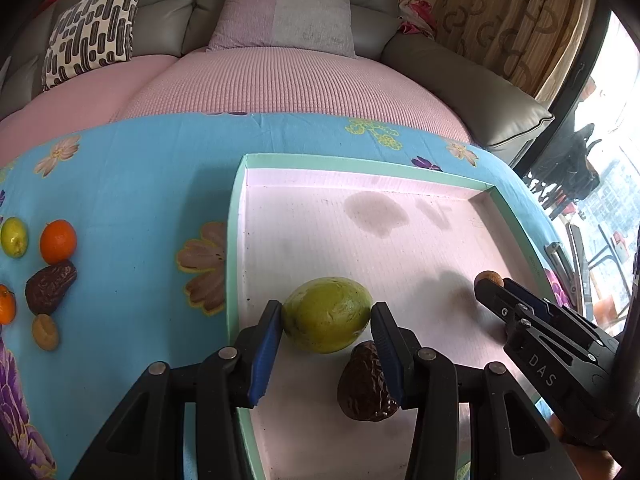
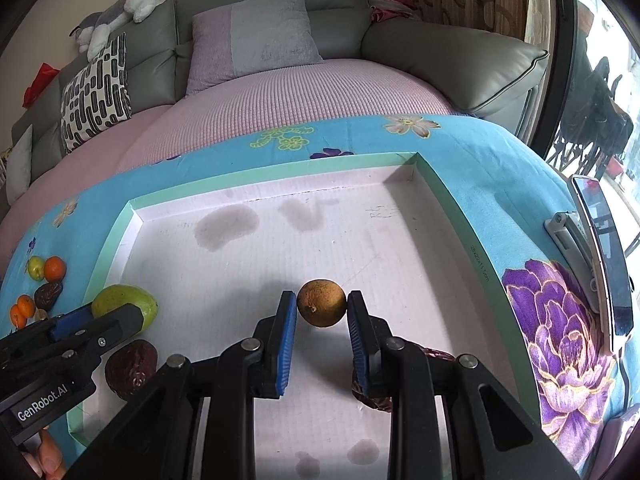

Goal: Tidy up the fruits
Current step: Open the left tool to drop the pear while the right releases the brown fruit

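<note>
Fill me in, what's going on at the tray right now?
A person is sorting fruit into the shallow green-rimmed cardboard tray. The left tool grips a large green round fruit over the tray floor, beside a dark wrinkled date. The right tool holds a small brown round fruit mid-tray. Several fruits, among them a small orange and a yellow-green one, wait on the blue floral cloth.

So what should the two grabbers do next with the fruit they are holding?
Probably open both and let go. The left gripper has the green fruit between its jaws, the right gripper the small brown fruit, and both fruits already look to be inside the tray. Then fetch the fruits left on the blue cloth.
</note>
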